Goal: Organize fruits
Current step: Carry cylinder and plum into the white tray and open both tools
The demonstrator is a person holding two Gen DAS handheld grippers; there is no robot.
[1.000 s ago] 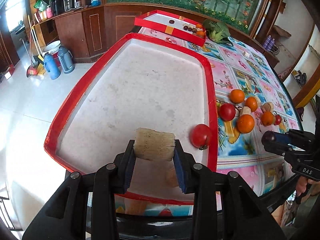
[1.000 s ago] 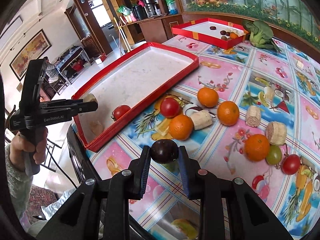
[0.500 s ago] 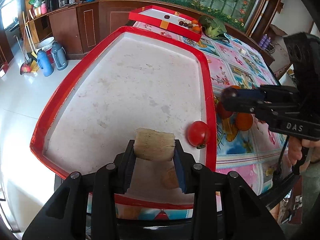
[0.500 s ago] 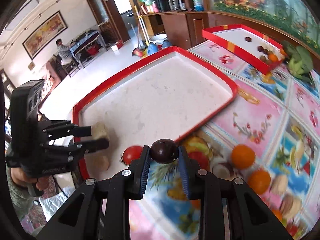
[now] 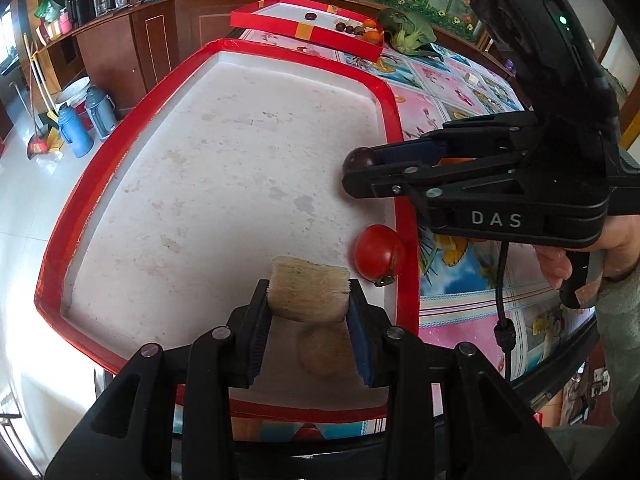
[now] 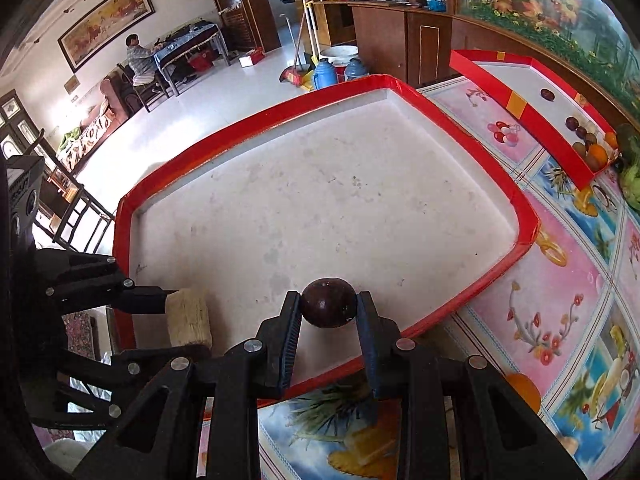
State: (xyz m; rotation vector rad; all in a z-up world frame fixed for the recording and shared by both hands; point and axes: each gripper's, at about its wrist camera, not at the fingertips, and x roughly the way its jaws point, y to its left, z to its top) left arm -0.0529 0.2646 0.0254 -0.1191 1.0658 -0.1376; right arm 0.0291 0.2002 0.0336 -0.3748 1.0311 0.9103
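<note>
My left gripper [image 5: 308, 300] is shut on a tan banana chunk [image 5: 307, 289] and holds it over the near end of the big red-rimmed white tray [image 5: 104, 160]. A second tan piece [image 5: 326, 350] lies in the tray under it. A red tomato [image 5: 378, 251] lies in the tray by its right rim. My right gripper [image 6: 328, 312] is shut on a dark purple round fruit [image 6: 328, 307] and holds it over the tray's near edge [image 6: 440, 312]. It shows in the left wrist view [image 5: 362, 168] coming in from the right. The left gripper [image 6: 188, 316] with its chunk shows at the left.
A smaller red tray [image 5: 316, 36] with dark fruits and oranges stands at the far end of the patterned tablecloth [image 6: 560, 300], next to green vegetables [image 5: 408, 32]. An orange [image 6: 524, 390] lies near the right gripper. The table edge and open floor lie left of the tray.
My right gripper has carried the dark fruit left, from above the tablecloth to over the tray's near right edge. The left gripper has kept the banana chunk low over the tray's near end.
</note>
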